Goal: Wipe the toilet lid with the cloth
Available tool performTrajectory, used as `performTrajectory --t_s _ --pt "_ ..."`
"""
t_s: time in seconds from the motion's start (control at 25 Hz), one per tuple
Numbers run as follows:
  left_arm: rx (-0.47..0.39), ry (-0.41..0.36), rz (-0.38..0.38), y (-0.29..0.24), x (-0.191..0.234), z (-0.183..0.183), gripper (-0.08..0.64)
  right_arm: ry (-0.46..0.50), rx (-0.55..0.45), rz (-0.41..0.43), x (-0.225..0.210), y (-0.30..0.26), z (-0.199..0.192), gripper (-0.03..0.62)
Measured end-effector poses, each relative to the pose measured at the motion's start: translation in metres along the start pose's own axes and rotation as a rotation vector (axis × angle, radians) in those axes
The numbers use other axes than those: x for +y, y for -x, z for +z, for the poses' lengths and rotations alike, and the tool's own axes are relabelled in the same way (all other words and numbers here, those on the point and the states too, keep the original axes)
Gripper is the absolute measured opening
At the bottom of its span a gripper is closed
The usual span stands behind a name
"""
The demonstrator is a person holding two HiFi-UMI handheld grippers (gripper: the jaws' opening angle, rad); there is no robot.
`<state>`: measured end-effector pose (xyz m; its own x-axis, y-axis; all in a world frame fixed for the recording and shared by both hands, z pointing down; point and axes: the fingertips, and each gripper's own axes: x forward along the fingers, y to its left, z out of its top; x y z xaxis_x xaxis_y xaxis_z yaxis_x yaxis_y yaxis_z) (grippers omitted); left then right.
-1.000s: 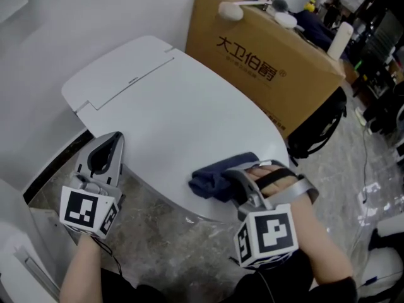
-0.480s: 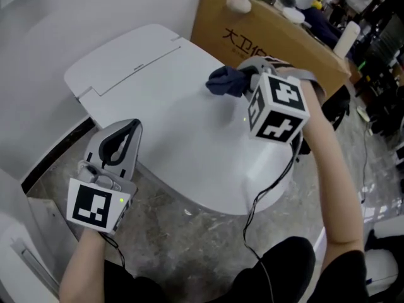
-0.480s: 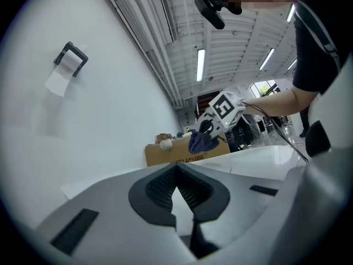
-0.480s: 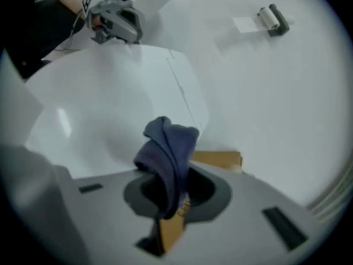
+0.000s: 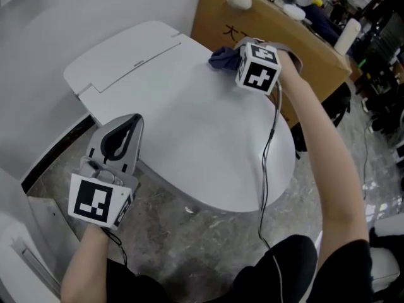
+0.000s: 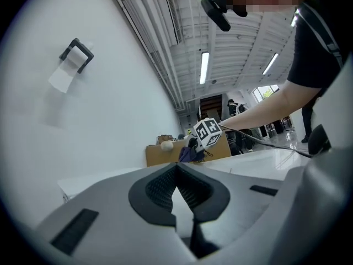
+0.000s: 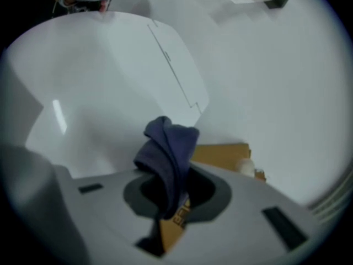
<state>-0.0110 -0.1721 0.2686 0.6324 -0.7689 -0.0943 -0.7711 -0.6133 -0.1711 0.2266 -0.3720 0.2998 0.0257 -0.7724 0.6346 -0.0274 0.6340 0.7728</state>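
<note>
The dark blue cloth (image 5: pixel 224 57) is at the far edge of the toilet lid (image 5: pixel 183 118), just beside the cardboard box (image 5: pixel 309 55), and is clamped in the right claw (image 7: pixel 172 195). That claw's cable (image 5: pixel 267 156) runs across the lid. The left claw (image 6: pixel 176 167), jaws together and empty, hangs off the lid's near-left edge.

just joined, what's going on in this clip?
A person with a handheld gripper in each hand is wiping a closed white toilet lid. The right gripper is shut on a dark blue cloth and presses it to the lid's far edge, next to a cardboard box. The left gripper hangs at the near left side of the toilet, jaws together and empty.
</note>
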Motion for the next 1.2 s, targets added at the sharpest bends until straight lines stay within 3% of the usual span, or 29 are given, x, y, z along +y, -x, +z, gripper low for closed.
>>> performTrajectory --t_s 0.16,0.6,1.2 --pt "-0.01 -0.002 0.004 0.0 0.001 -0.001 0.011 -0.009 0.001 0.003 -0.004 -0.016 -0.002 0.066" --pt "-0.023 0.038 -0.011 0.002 0.003 0.0 0.011 -0.012 0.03 0.124 0.03 -0.036 -0.014 0.066" --pt "-0.003 0.038 -0.019 0.002 0.001 -0.001 0.011 -0.01 0.008 0.131 0.049 -0.016 -0.015 0.066"
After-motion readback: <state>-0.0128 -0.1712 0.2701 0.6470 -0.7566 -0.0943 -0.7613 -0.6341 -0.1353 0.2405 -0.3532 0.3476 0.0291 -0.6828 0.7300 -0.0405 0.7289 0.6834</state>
